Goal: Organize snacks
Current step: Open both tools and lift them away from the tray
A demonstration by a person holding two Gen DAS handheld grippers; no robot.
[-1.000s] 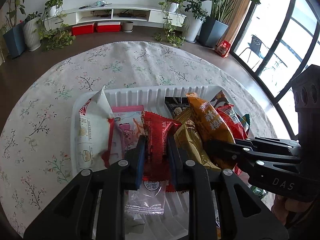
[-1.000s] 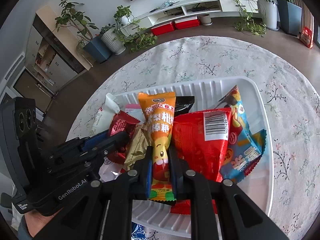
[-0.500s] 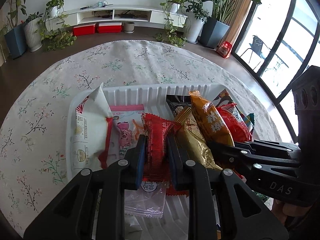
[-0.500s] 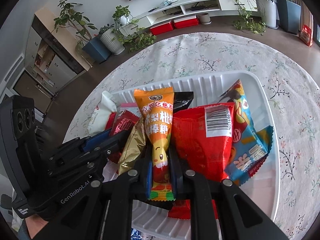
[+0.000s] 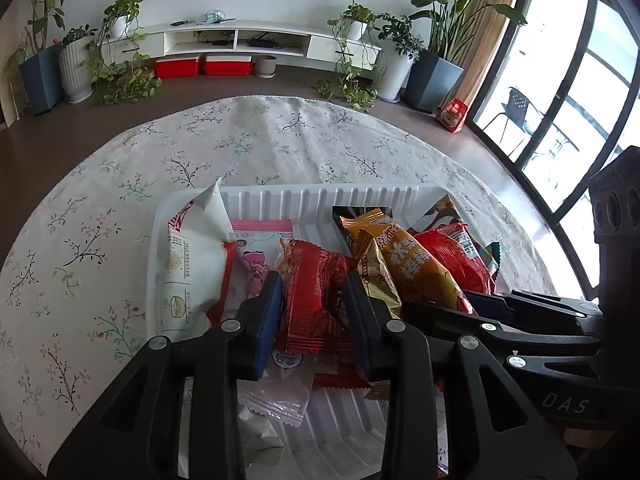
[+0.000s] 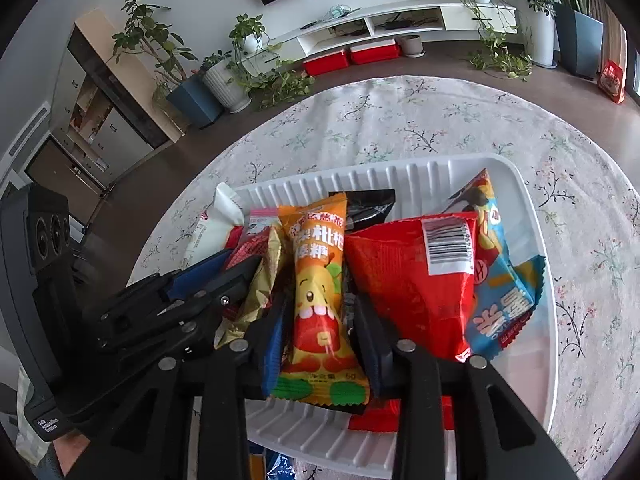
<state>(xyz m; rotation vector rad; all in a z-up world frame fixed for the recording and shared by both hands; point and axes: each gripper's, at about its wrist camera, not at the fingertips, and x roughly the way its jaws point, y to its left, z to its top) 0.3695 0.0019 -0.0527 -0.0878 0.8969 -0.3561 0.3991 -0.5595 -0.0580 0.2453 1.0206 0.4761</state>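
Most snacks are already gathered in the white tray (image 5: 320, 196) — little is left. A red packet (image 5: 316, 296) is clamped by the left gripper (image 5: 314, 300), an orange packet (image 6: 320, 280) by the right gripper (image 6: 320, 320), mid-tray.

We see the white tray (image 6: 536, 224) crowded: packets stand side by side across its middle, the white pouch (image 5: 192, 264) at 9 o'clock, the blue packet (image 6: 500, 304) at 3 o'clock. The two hand-held grippers sit close together at 6 o'clock, blocking that side. Bare tray floor shows only at its near edge (image 5: 344, 420). The bench (image 5: 260, 140) beyond the tray at 12 o'clock lies open
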